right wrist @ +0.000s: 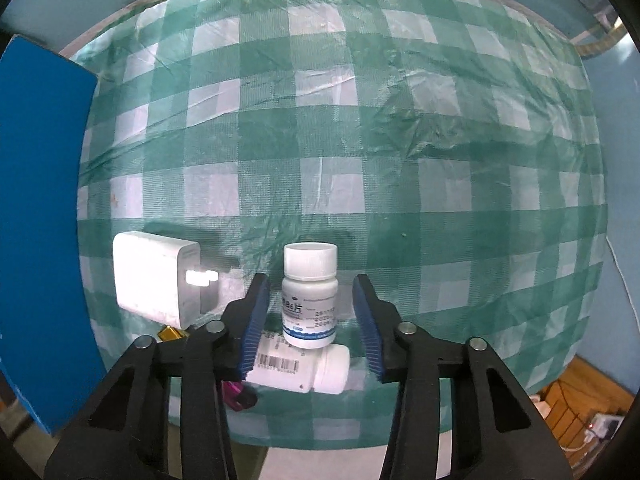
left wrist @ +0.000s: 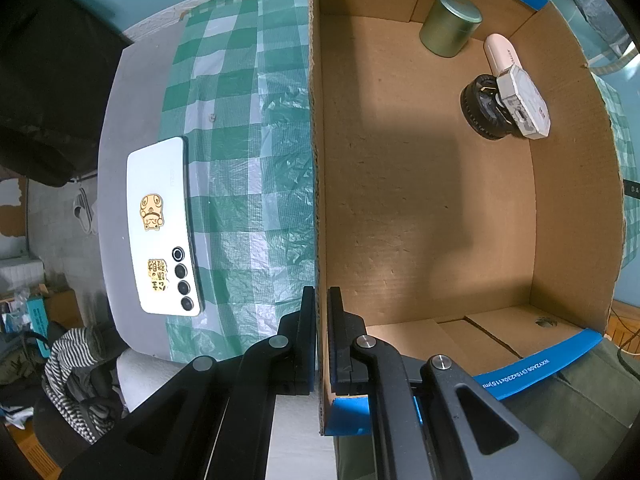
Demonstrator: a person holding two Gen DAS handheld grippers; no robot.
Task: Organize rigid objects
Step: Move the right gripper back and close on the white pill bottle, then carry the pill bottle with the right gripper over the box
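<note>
Green-and-white checked plastic cloth, thin and wrinkled, covers the table on which everything lies, with pale blue wall behind.

Seen from the right wrist, the right gripper points down with its two blue ribbed pads apart on either side of an upright white plastic pill bottle; a gap shows on each side, so nothing is gripped. There are two such bottles: the second white pill bottle, with a barcode label, lies on its side just nearer than the upright one and touching its base. Left of the upright bottle sits one white boxy plug charger. Nearer than the charger, half hidden by the gripper, are one small gold-coloured piece and one magenta object, too covered to identify.

Seen from the left wrist, the left gripper is clamped tight on the near wall of an open brown cardboard box edged with blue tape. Left of the box, on the cloth's edge, lies one white smartphone face down, bearing two gold stickers and four lenses. Toward the box's far corner lie four things: a black ribbed round part, a grey-white angular block touching it, a pale pink rounded tube, and farthest, a green metal cylindrical tin.
</note>
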